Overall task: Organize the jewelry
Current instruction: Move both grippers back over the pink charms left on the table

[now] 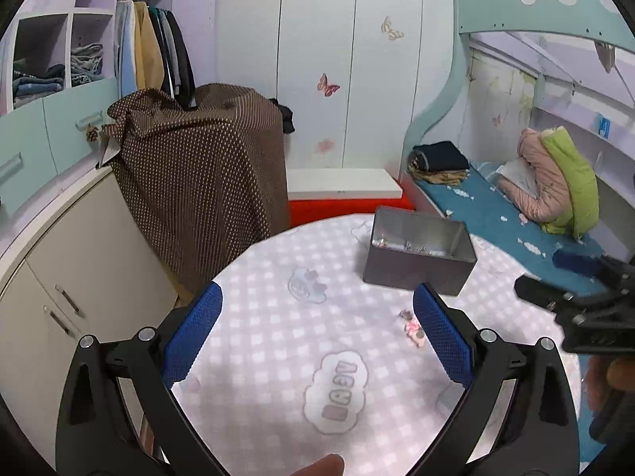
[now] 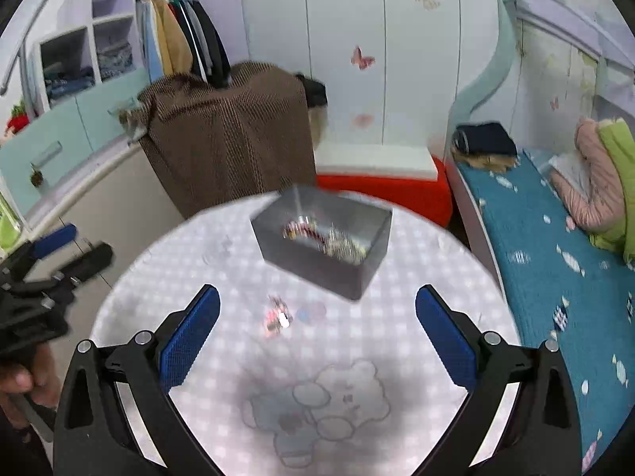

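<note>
Both grippers point(image 1: 317, 333) point(image 2: 317, 335) spread over checked tablecloth point(image 2: 222, 261); grey box point(image 2: 357, 277), blurred trinket point(image 2: 279, 315); wardrobe point(image 1: 317, 59) behind.

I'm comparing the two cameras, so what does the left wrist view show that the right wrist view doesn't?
Only the left wrist view shows the cloud print with letters on the tablecloth. Only the right wrist view shows the bear print and a red toy on the far shelf. Both show the grey box with jewelry inside, the loose trinket lying on the tablecloth in front of it, and both open grippers, left gripper and right gripper.
</note>
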Motion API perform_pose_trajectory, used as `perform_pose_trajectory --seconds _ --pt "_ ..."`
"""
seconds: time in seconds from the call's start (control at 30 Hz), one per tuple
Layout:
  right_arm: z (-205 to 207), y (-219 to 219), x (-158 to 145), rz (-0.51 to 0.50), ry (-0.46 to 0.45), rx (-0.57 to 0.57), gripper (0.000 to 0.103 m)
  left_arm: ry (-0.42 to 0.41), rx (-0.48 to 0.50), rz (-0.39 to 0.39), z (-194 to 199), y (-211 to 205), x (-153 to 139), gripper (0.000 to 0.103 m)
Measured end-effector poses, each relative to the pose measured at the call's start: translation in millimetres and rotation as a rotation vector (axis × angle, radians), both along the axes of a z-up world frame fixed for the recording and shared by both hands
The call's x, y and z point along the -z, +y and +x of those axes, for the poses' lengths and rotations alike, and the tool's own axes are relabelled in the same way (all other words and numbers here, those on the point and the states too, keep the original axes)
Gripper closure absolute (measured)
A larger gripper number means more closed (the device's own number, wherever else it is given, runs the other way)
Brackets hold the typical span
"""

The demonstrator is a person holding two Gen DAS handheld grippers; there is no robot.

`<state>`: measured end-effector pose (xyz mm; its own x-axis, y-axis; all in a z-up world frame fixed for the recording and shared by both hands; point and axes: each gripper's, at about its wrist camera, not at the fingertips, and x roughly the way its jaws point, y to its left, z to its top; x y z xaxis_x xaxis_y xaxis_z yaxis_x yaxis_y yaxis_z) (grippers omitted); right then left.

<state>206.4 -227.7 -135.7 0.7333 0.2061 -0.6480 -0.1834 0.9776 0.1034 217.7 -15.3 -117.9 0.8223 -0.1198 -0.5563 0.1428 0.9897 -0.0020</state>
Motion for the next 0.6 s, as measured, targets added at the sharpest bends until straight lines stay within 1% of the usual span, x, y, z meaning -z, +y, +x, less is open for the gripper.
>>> perform_pose_trajectory --seconds 0.13,0.43,0.47,0.5,0.53,0.6 --pt "6 9 30 -0.017 0.064 -0.022 0.008 0.025 -0.006 0.001 1 1 14 0.006" --pt "24 29 70 -0.043 0.146 -0.08 0.008 0.075 -0.015 -0.001 9 0 36 0.006" --pt "25 32 73 -0.046 0.152 -0.088 0.011 0.082 -0.017 -0.001 11 1 37 0.006" --pt "28 35 77 -0.048 0.163 -0.098 0.016 0.088 -0.019 -0.003 12 1 39 0.006" --pt "31 37 80 -0.048 0.169 -0.104 0.02 0.095 -0.023 -0.006 14 1 42 0.006" --pt "34 41 85 -0.045 0.183 -0.118 0.034 0.106 -0.028 -0.009 15 3 46 0.006"
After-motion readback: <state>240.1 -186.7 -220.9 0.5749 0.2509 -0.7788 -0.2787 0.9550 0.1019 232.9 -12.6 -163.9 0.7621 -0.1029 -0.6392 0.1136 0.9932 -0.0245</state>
